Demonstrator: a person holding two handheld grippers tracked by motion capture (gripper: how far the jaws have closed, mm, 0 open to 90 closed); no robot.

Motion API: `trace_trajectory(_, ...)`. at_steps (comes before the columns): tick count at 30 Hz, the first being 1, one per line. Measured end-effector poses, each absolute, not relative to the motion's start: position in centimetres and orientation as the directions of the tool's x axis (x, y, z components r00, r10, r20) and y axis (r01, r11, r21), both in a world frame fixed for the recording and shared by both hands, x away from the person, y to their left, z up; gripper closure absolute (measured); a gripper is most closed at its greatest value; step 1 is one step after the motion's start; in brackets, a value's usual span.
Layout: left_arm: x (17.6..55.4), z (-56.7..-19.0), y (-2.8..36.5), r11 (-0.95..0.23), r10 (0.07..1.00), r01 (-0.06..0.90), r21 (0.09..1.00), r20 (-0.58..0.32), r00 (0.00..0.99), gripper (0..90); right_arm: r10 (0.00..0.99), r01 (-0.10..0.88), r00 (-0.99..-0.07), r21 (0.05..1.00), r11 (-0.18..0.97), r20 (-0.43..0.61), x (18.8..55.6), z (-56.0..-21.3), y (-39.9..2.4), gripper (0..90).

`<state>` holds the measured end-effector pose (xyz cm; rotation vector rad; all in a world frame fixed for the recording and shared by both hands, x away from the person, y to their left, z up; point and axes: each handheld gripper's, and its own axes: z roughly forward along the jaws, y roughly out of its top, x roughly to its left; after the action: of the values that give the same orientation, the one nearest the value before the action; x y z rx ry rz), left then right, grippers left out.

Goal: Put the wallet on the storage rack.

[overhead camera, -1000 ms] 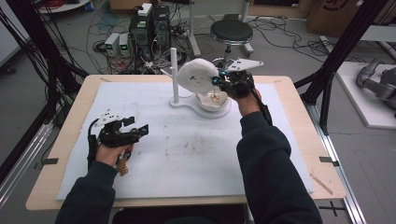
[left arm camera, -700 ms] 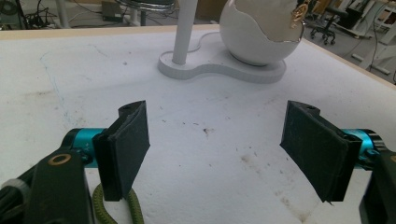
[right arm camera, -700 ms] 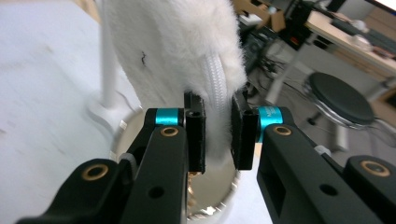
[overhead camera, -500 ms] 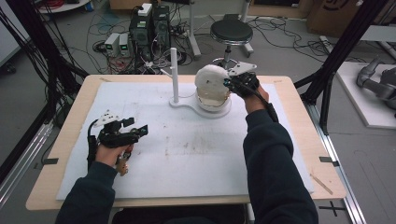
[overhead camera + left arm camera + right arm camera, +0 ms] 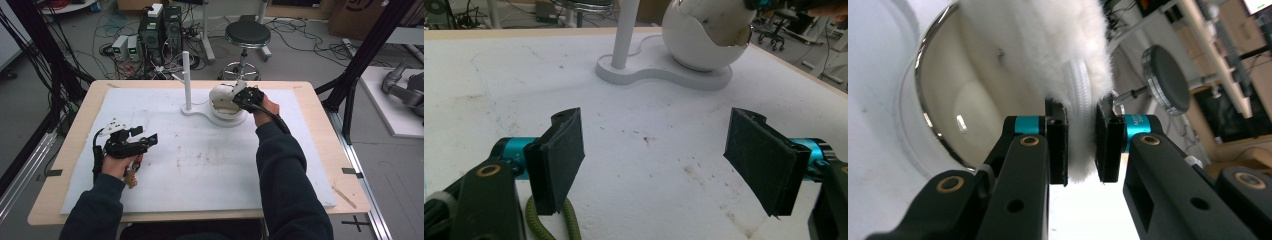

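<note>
A white egg-shaped shell (image 5: 223,106) sits on a flat white base (image 5: 200,111) with an upright white pole (image 5: 186,75), at the far middle of the table. My right gripper (image 5: 241,98) is shut on a white furry cushion (image 5: 1048,45), which hangs into the shell's chrome-rimmed opening (image 5: 928,75). The left gripper view shows the shell (image 5: 696,45), the cushion's edge (image 5: 729,27) and the pole (image 5: 626,30) ahead. My left gripper (image 5: 145,141) hovers low over the mat at the near left, open (image 5: 654,155), with nothing between its pads.
A white foam mat (image 5: 200,170) covers the wooden table (image 5: 325,150). Beyond the far edge stand a black stool (image 5: 247,35), computer boxes (image 5: 160,25) and loose cables. Black frame posts rise at both sides. A green cord (image 5: 566,222) hangs below the left gripper.
My right gripper has come down with the furry cushion, from above the shell into its opening. The left gripper has stayed where it was, still open.
</note>
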<state>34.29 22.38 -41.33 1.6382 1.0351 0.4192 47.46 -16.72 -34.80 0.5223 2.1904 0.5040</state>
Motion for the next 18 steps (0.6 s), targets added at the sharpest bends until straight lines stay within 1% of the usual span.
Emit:
trace_trajectory(2, 34.3, -41.4, 22.4, -0.021, 0.796, 0.412, 0.911, -0.234, 0.558, 23.4, 0.552, 0.236, -0.591, 0.528, 0.815, -0.588, 47.5, -35.4, -16.9, 77.1)
trace_trajectory(3, 34.3, -41.4, 22.5, -0.021, 0.799, 0.414, 0.91, -0.234, 0.555, 23.6, 0.574, 0.237, -0.589, 0.558, 0.795, -0.568, 47.4, -35.4, -17.2, 73.6)
trace_trajectory(6, 34.3, -41.4, 22.6, -0.014, 0.8, 0.416, 0.909, -0.239, 0.55, 23.7, 0.699, 0.313, -0.586, 0.682, 0.661, -0.409, 46.9, -35.0, -19.0, 52.6)
trace_trajectory(7, 34.3, -41.4, 22.6, -0.014, 0.8, 0.415, 0.91, -0.239, 0.55, 23.6, 0.722, 0.334, -0.587, 0.704, 0.627, -0.365, 46.7, -34.8, -19.5, 49.5)
trace_trajectory(8, 34.3, -41.4, 22.7, -0.011, 0.801, 0.415, 0.91, -0.241, 0.548, 23.6, 0.751, 0.357, -0.59, 0.74, 0.57, -0.294, 46.4, -34.4, -20.4, 48.3)
trace_trajectory(11, 34.2, -41.4, 22.9, -0.011, 0.805, 0.415, 0.91, -0.238, 0.543, 23.6, 0.794, 0.394, -0.585, 0.798, 0.457, -0.166, 45.3, -33.2, -22.6, 40.7)
trace_trajectory(12, 34.2, -41.4, 23.0, -0.009, 0.807, 0.415, 0.91, -0.238, 0.54, 23.6, 0.803, 0.4, -0.586, 0.823, 0.404, -0.109, 44.6, -32.8, -23.6, 39.8)
trace_trajectory(13, 34.2, -41.4, 23.1, -0.007, 0.808, 0.416, 0.909, -0.241, 0.538, 23.7, 0.803, 0.381, -0.59, 0.848, 0.369, -0.084, 44.0, -32.7, -24.4, 39.7)
trace_trajectory(15, 34.2, -41.4, 23.3, 0.0, 0.81, 0.412, 0.911, -0.242, 0.535, 23.7, 0.809, 0.41, -0.585, 0.842, 0.35, -0.052, 42.7, -32.4, -25.8, 34.4)
trace_trajectory(17, 34.1, -41.3, 23.4, 0.001, 0.811, 0.408, 0.913, -0.24, 0.534, 23.6, 0.809, 0.386, -0.588, 0.868, 0.31, -0.028, 41.3, -32.5, -27.0, 32.8)
trace_trajectory(18, 34.1, -41.2, 23.5, -0.003, 0.823, 0.401, 0.916, -0.226, 0.521, 22.6, 0.812, 0.39, -0.583, 0.869, 0.305, -0.023, 40.8, -32.6, -27.5, 29.7)
